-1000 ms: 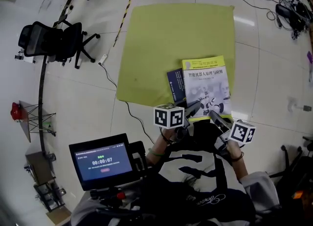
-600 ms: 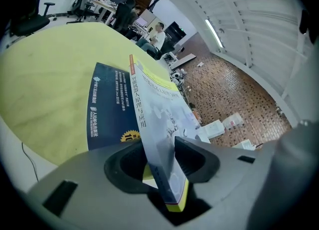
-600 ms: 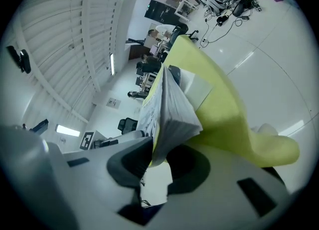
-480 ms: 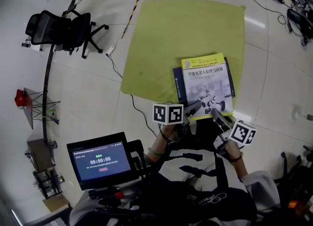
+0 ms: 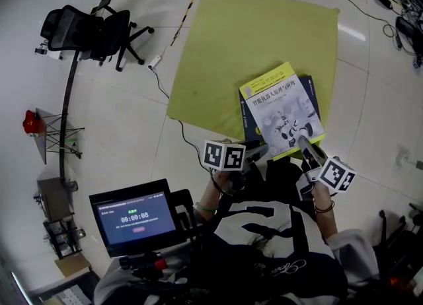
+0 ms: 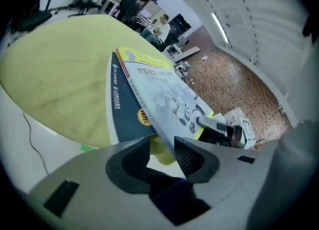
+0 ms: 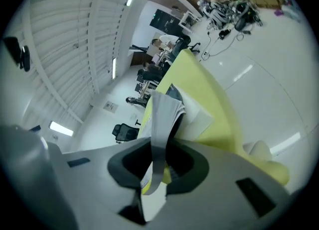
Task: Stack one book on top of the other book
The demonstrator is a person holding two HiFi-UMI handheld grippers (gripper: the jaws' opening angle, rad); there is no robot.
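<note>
Fingers of my right gripper (image 7: 158, 167), just now closing, pinch the yellow book (image 5: 281, 109) over the blue book (image 6: 122, 109) on the mat (image 5: 218, 53). My left gripper (image 6: 160, 154) fingers stand apart, so I fear it swings askew.

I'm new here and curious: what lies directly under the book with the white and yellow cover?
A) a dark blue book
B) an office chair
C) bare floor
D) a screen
A: a dark blue book peeks out beneath the white and yellow book, both on the green mat.
</note>
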